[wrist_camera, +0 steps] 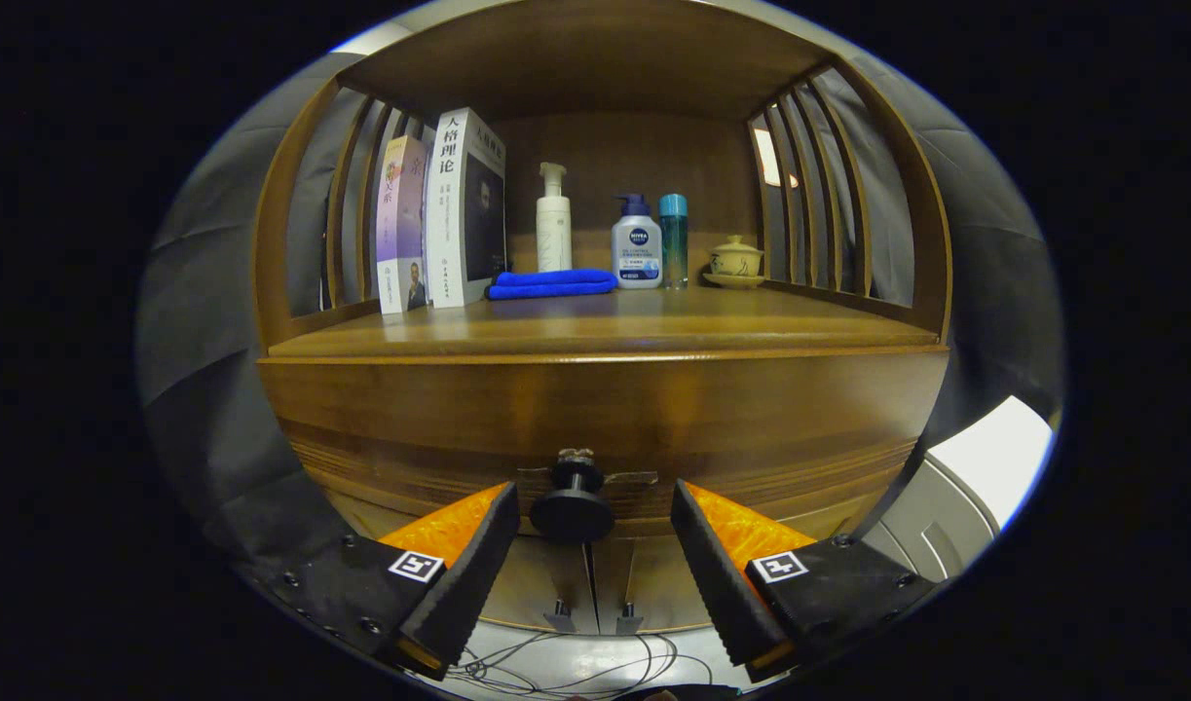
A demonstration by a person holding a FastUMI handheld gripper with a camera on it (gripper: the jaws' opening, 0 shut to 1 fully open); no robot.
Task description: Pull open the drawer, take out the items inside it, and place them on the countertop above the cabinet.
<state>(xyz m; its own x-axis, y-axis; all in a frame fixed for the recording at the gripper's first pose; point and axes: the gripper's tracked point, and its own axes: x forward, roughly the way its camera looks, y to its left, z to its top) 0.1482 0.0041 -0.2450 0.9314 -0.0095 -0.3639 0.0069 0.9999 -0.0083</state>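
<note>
Gripper [587, 545]: jaws standing apart, flanking drawer knob [572, 508] without touching, lining up to clamp and pull closed drawer [595, 419]

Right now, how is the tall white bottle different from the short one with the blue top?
The white bottle is tall, slim and all white, with a white pump; the short bottle is squat, with a dark blue pump and a blue label. The white bottle stands behind the blue cloth; the short one stands beside the cloth. Both stand upright on the countertop. The gripper is open around the drawer knob.
</note>
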